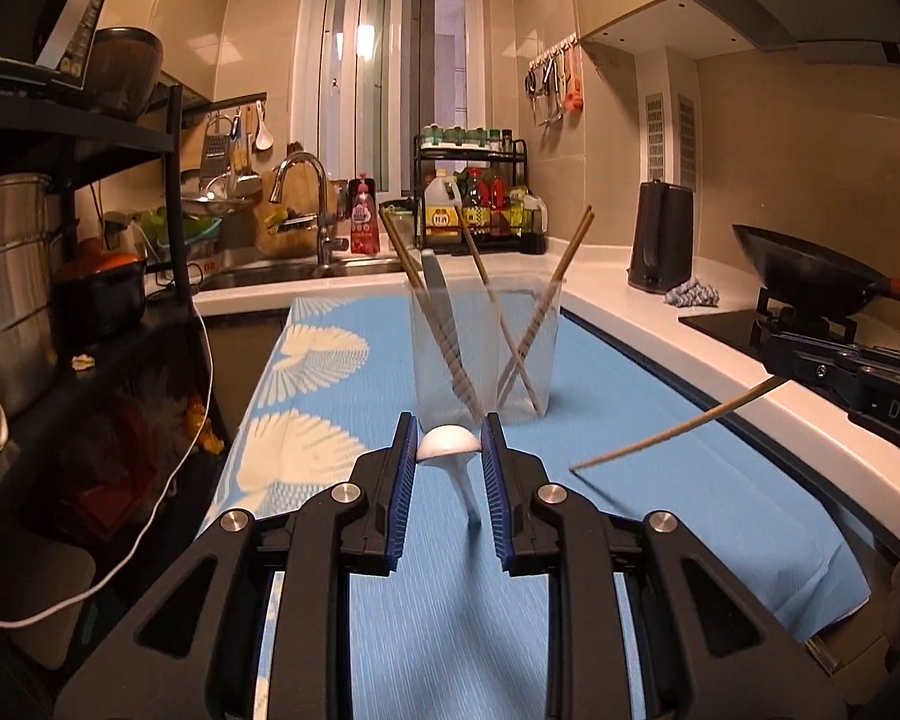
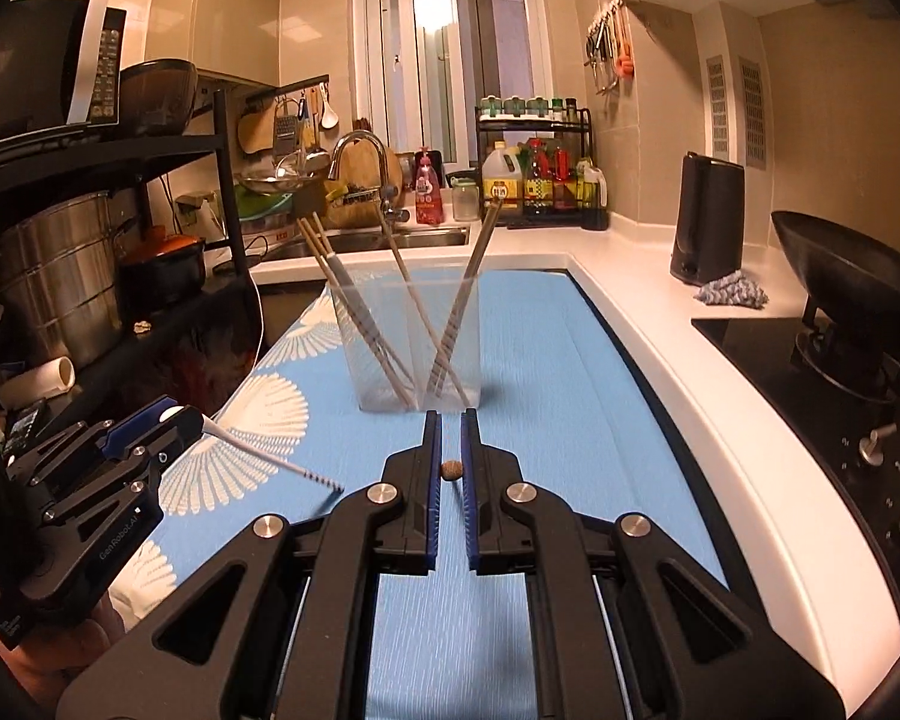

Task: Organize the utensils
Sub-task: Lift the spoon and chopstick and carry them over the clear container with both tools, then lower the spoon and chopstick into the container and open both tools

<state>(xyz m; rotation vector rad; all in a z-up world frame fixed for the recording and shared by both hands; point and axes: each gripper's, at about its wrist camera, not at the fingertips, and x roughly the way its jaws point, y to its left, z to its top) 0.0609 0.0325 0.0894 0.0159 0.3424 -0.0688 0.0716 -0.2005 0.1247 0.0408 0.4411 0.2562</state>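
Observation:
My left gripper [image 1: 448, 438] is shut on a white spoon [image 1: 447, 447] at its bowl, and the handle hangs down toward the blue cloth [image 1: 630, 450]. In the right wrist view the left gripper [image 2: 174, 420] is at the lower left, and the spoon [image 2: 258, 450] sticks out to the right with a striped handle end. My right gripper [image 2: 450, 426] is shut on a wooden chopstick [image 2: 451, 469], seen end-on. From the left, the right gripper [image 1: 777, 360] holds the chopstick [image 1: 672, 429] slanting down-left. A clear two-compartment holder [image 1: 486, 354] [image 2: 417, 348] stands just ahead with several chopsticks and a knife in it.
A black wok [image 2: 852, 276] sits on the stove at the right, with a dark kettle [image 2: 711, 219] and a rag behind it. The sink and tap [image 2: 366, 150] lie beyond the holder. A black shelf rack [image 1: 174, 180] with pots and a hanging white cable borders the left.

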